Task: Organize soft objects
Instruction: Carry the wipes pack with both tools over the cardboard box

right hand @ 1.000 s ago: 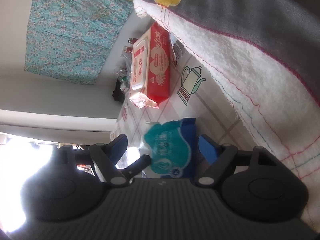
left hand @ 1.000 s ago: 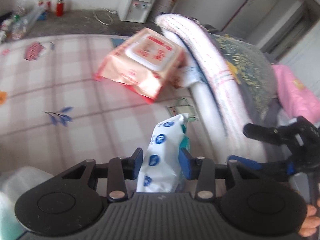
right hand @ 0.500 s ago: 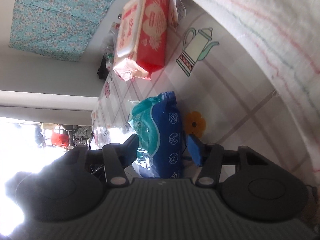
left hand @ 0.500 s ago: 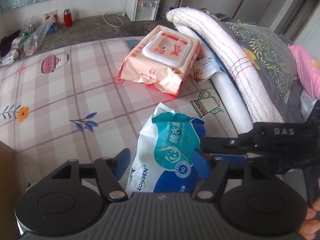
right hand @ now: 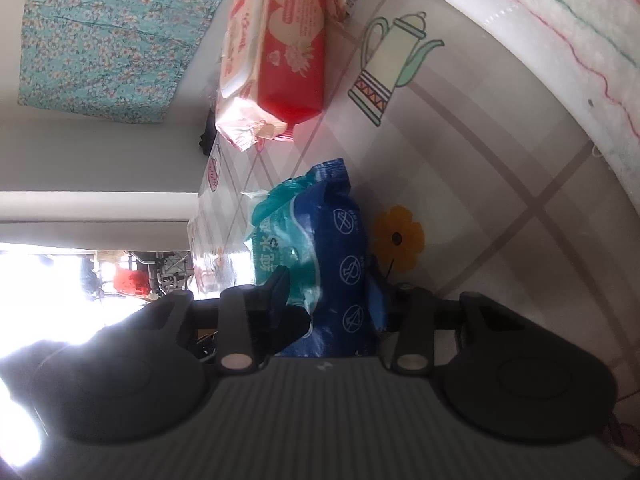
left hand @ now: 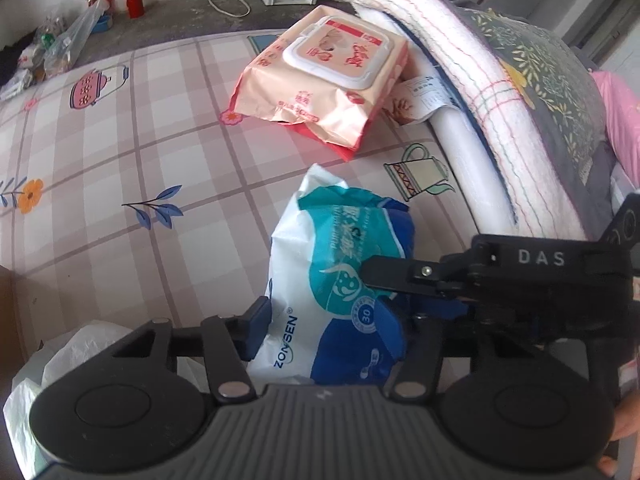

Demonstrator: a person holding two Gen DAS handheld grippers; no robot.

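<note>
A blue, teal and white wipes pack (left hand: 340,280) lies face up on the checked tablecloth (left hand: 120,128), between the fingers of my left gripper (left hand: 332,320). Those jaws are closing. The left pad just touches the pack's white edge and the other pad is hidden, so I see no squeeze. My right gripper (right hand: 328,304) comes in from the right. Its jaws are closing too, with one finger (left hand: 400,274) across the teal face and the other pad against the blue side (right hand: 352,264). A larger pink and red wipes pack (left hand: 320,92) lies farther back.
A folded white towel (left hand: 460,92) and a grey patterned cushion (left hand: 552,80) are piled along the right side. A pink cloth (left hand: 624,120) lies beyond them. A white plastic bag (left hand: 48,372) sits at the near left. Bottles and bags stand on the far ledge (left hand: 80,20).
My left gripper, shut on the upright blue pack a second ago, has let it go and it now lies flat. My right gripper has moved in and closed onto it.
</note>
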